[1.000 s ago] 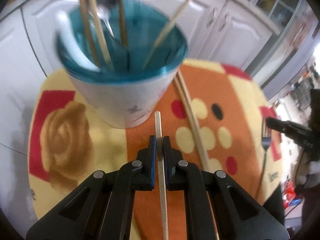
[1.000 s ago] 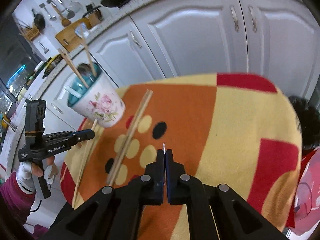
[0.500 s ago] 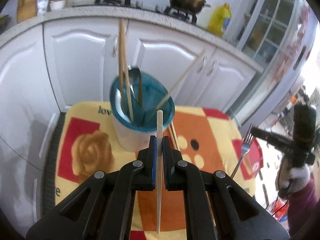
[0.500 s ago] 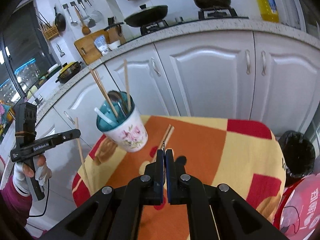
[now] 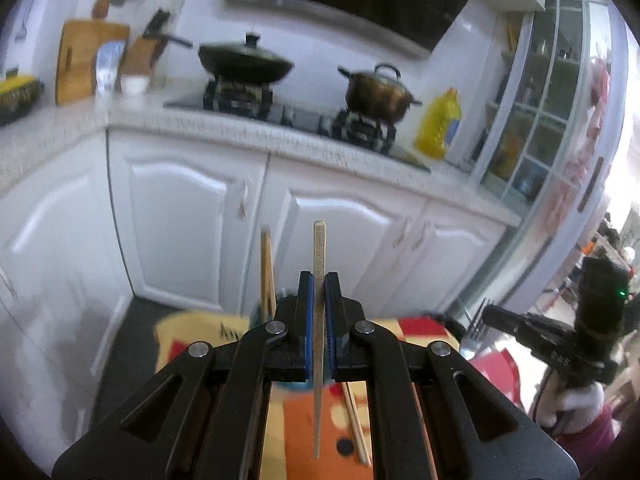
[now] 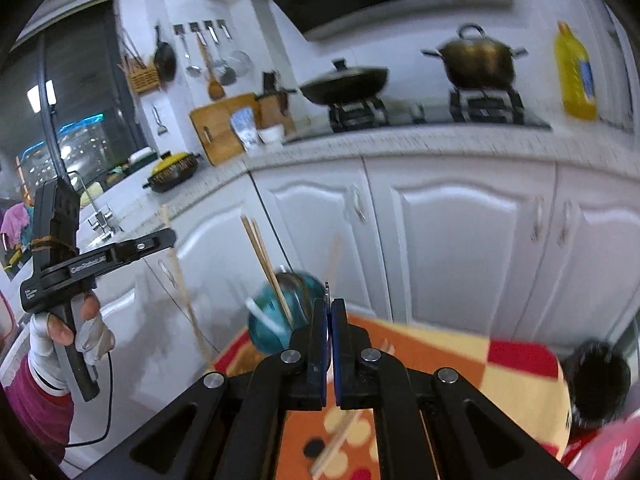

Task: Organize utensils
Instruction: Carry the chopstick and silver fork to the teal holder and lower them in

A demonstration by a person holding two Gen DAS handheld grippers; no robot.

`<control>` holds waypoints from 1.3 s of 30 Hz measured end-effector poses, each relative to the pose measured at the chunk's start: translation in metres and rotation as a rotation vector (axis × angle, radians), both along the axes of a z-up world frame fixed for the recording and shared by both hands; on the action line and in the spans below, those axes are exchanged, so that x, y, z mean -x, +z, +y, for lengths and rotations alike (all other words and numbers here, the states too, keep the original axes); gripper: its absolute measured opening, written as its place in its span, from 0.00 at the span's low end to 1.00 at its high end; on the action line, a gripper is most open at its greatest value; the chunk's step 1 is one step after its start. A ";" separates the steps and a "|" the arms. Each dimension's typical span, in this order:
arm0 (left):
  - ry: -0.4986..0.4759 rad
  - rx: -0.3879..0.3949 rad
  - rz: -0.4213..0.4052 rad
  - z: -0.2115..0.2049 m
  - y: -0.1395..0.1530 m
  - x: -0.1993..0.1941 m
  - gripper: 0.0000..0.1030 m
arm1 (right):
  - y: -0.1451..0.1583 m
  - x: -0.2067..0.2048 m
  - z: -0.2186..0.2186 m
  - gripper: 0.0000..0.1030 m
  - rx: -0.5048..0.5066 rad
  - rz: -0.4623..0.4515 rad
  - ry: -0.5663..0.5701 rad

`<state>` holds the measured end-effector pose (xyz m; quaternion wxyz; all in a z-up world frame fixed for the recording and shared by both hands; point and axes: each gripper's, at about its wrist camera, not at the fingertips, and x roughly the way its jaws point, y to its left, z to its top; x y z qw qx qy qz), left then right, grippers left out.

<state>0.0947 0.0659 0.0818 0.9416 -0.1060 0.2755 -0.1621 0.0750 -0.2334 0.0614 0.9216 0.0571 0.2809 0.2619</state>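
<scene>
- The left gripper (image 5: 319,280) has its fingers (image 5: 305,300) pressed tight on a pale chopstick (image 5: 319,264); the stick runs straight through the narrow gap, its square end above the tips and its thin end hanging below.
- From the right wrist view, a white-gloved hand (image 6: 76,332) with a magenta sleeve carries that left gripper raised at the left, the chopstick slanting down from it.
- The right gripper (image 6: 329,308) has its fingers (image 6: 319,320) squeezed together on a fork (image 5: 474,326); from its own camera only the tine tips show above the gap. The left wrist view shows it held up at the right, fork tines up.
- Below and ahead of both grippers stands a teal-lined cup (image 6: 280,316) holding chopsticks and a white-handled utensil, partly hidden behind the fingers.
- The cup stands on the surface (image 6: 460,356), covered by an orange, yellow and red cloth; a pair of chopsticks (image 5: 354,420) lies loose on it beside the cup.
- Behind are white cabinets (image 6: 460,248), a speckled counter, a covered wok (image 5: 245,62) and pot (image 5: 378,90) on burners, and a yellow oil bottle (image 5: 438,126).
</scene>
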 end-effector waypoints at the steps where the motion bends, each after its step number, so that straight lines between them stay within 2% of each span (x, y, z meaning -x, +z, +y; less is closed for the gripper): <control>1: 0.009 -0.001 -0.013 0.000 0.005 -0.004 0.04 | 0.005 -0.006 0.004 0.02 0.000 -0.009 0.001; 5: 0.032 -0.002 -0.051 0.001 0.022 -0.027 0.04 | 0.023 -0.028 0.021 0.02 0.003 -0.038 -0.004; 9: 0.068 -0.036 -0.085 -0.002 0.033 -0.048 0.04 | 0.034 -0.048 0.034 0.02 0.034 -0.062 -0.026; 15: 0.102 -0.065 -0.089 -0.008 0.018 -0.076 0.04 | 0.032 -0.084 0.059 0.02 0.099 -0.087 -0.056; 21: 0.110 -0.095 -0.056 -0.014 -0.013 -0.089 0.04 | 0.009 -0.101 0.084 0.02 0.207 -0.092 -0.027; 26: 0.107 -0.103 -0.025 -0.016 -0.041 -0.091 0.04 | -0.023 -0.101 0.090 0.01 0.223 -0.038 0.002; 34: 0.106 -0.162 -0.040 -0.018 -0.039 -0.075 0.04 | -0.060 -0.098 0.094 0.02 0.229 0.049 0.033; 37: 0.122 -0.216 -0.048 -0.018 -0.039 -0.071 0.04 | -0.062 -0.097 0.091 0.02 0.212 0.063 0.025; 39: 0.133 -0.219 -0.043 -0.015 -0.040 -0.071 0.05 | -0.061 -0.099 0.087 0.03 0.181 0.092 0.022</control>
